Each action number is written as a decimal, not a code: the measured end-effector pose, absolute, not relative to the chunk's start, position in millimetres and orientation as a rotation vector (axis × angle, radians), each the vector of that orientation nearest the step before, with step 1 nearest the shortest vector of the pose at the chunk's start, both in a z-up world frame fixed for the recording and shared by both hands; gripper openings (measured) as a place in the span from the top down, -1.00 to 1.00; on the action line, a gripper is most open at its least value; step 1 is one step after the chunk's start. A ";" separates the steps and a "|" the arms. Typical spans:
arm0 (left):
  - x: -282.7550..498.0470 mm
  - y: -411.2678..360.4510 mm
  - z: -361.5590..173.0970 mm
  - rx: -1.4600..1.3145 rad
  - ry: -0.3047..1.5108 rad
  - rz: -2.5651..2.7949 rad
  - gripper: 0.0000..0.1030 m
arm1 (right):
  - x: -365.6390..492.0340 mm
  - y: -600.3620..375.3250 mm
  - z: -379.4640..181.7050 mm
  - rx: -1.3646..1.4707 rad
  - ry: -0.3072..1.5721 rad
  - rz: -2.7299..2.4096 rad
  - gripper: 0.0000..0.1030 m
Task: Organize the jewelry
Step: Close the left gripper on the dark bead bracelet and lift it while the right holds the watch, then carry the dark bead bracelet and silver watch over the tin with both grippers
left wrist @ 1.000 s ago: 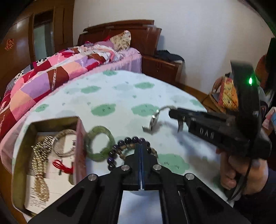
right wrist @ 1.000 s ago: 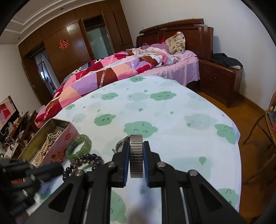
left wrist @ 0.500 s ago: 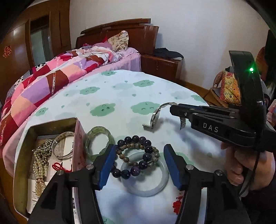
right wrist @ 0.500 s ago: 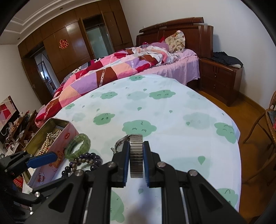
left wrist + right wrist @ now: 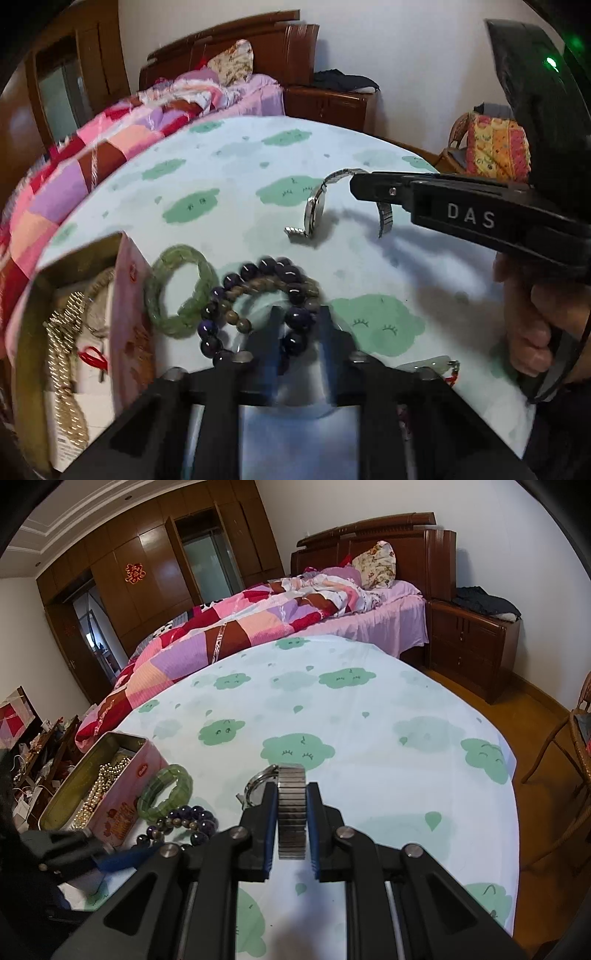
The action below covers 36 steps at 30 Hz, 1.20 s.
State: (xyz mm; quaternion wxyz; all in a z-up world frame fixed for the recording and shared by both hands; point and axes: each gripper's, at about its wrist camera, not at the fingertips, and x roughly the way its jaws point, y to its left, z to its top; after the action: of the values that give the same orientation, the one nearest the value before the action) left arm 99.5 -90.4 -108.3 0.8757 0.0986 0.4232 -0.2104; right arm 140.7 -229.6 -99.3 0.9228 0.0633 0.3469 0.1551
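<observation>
My right gripper (image 5: 291, 812) is shut on the metal band of a silver watch (image 5: 291, 805), seen from the side in the left wrist view (image 5: 314, 210), where its case touches the table. My left gripper (image 5: 295, 321) is blurred, its fingers closing around the dark purple bead bracelet (image 5: 258, 295) that lies with a brown bead bracelet on a pale jade bangle. A green bracelet (image 5: 179, 288) lies beside the open tin box (image 5: 122, 295), which holds pearl strands and a bangle. The tin (image 5: 110, 797) and green bracelet (image 5: 166, 792) also show in the right wrist view.
The round table has a cloth with green clouds (image 5: 369, 738). A jade pendant with red cord (image 5: 439, 365) lies near the hand holding the right gripper. A bed (image 5: 277, 616), a nightstand (image 5: 472, 653) and a wicker chair (image 5: 576, 746) stand around.
My left gripper opened from shut, then moved down and forward over the bead bracelets and narrowed around the purple one. My right gripper stayed shut on the watch, nearly still.
</observation>
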 end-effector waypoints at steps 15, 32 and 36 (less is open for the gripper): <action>84.4 -58.0 -52.5 0.045 0.754 -0.426 0.74 | 139.8 -228.9 -99.4 0.133 0.698 0.321 0.66; 68.3 -28.3 -10.0 -0.027 0.647 -0.402 0.74 | 124.0 -222.5 -72.2 0.118 0.650 0.352 0.66; 65.5 -20.8 -5.1 -0.034 0.635 -0.386 0.74 | 120.3 -219.9 -65.4 0.115 0.638 0.362 0.66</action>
State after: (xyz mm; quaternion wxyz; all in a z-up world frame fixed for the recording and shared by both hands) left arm 65.5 -20.8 -5.1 0.9316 -0.0167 0.3103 -0.1887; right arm 120.3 -219.9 -65.4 0.9319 0.0563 0.3115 0.1769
